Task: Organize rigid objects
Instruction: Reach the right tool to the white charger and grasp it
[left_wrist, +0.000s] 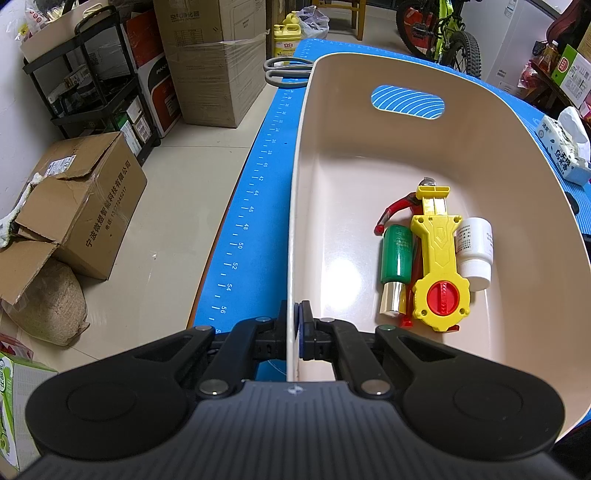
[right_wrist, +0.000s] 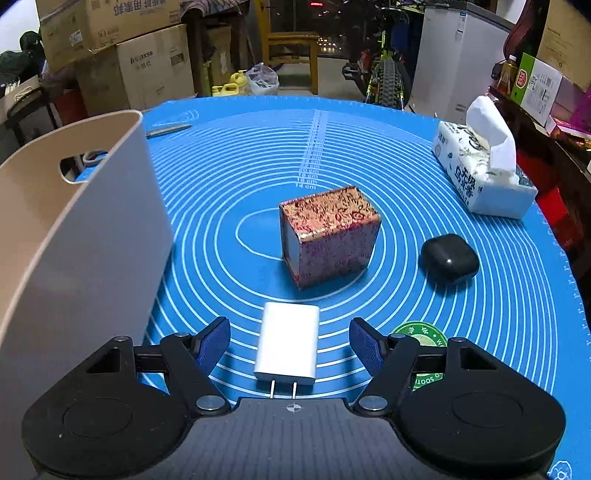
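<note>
Pinching the beige bin's (left_wrist: 295, 206) near rim with your left gripper (left_wrist: 296, 325), your right gripper (right_wrist: 290, 345) spread wide around the white charger (right_wrist: 288, 347), pads clear of it, patterned box (right_wrist: 328, 236) beyond, black case (right_wrist: 448, 258) to its right, yellow toy (left_wrist: 439, 266) lying inside the bin.
</note>
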